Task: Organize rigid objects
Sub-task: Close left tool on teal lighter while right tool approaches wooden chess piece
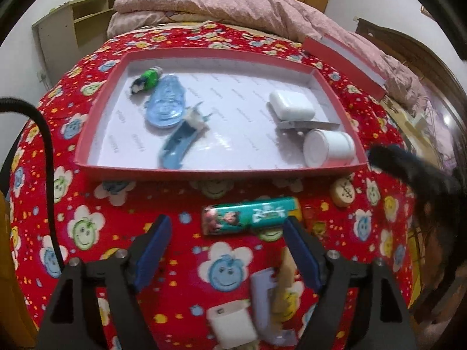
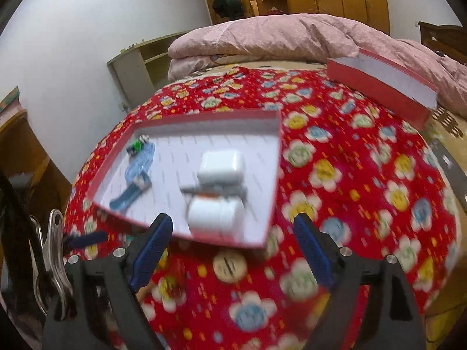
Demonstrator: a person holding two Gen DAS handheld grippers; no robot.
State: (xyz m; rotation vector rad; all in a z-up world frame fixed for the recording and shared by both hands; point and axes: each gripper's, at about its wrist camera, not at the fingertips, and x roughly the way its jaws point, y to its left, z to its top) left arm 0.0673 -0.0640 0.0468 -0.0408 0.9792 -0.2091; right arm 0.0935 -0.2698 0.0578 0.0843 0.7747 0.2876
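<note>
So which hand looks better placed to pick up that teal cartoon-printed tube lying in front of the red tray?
Probably the left. The left gripper stands open with the teal cartoon-printed tube just beyond its fingertips. The right gripper, also open, faces the red tray.

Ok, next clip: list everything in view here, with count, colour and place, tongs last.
tray: one, red with white inside, on the bedspread
lid: one, red, on the bed behind the tray, to its right
green toy: one, tray's far left corner
blue pieces: two, tray's left half
white case: one, tray's right half
grey flat piece: one, in front of the case
white jar: one, on its side, tray's near right corner
teal tube: one, bedspread in front of the tray
wooden disc: one, right of the tube
white charger: one, near edge
lilac clip: one, beside the charger
pink quilt: one, at the back
left tongs: open, empty
right tongs: open, empty
</note>
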